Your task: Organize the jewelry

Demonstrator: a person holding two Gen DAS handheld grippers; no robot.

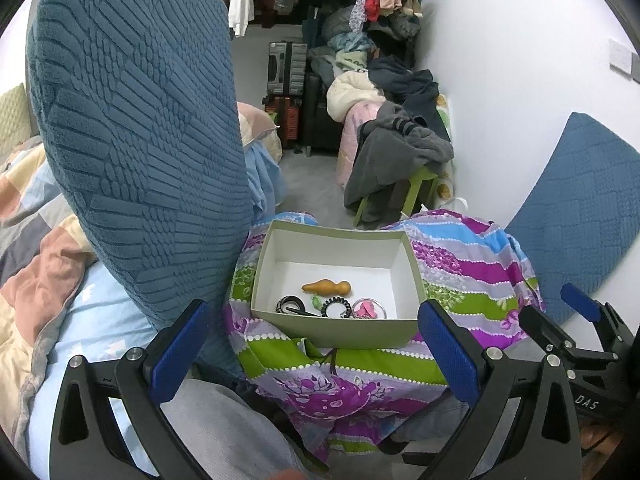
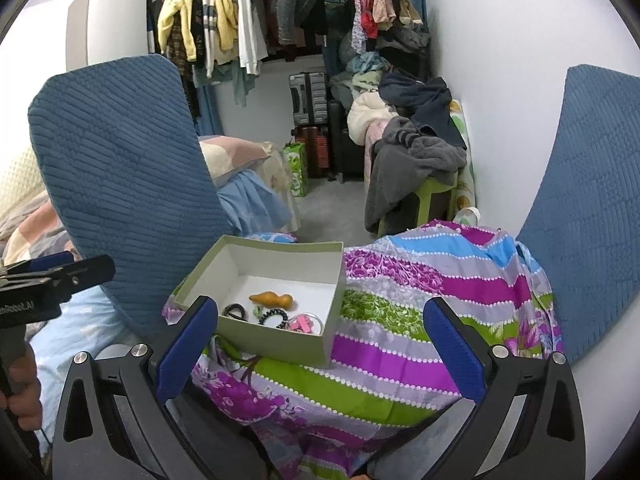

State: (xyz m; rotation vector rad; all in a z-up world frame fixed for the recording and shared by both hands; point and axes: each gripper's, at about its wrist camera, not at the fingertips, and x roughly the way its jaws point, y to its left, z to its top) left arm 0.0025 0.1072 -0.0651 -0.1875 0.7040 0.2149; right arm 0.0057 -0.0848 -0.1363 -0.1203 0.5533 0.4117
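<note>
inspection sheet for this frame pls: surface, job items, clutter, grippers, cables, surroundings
Surface: striped floral cloth draped over a raised support; what lies under it is hidden.
Job's things: open box on the cloth, holding an orange gourd-shaped piece, a black ring, a black coil hair tie, a small green piece and a pink item in a clear round case.
Clutter: nothing seen on the cloth outside the box.
Grippers: left gripper and right gripper both open, empty, short of the box.
Cables: nothing seen.
Surroundings: blue chair back, bedding, hanging clothes, suitcases, clothes pile on a green stool.
</note>
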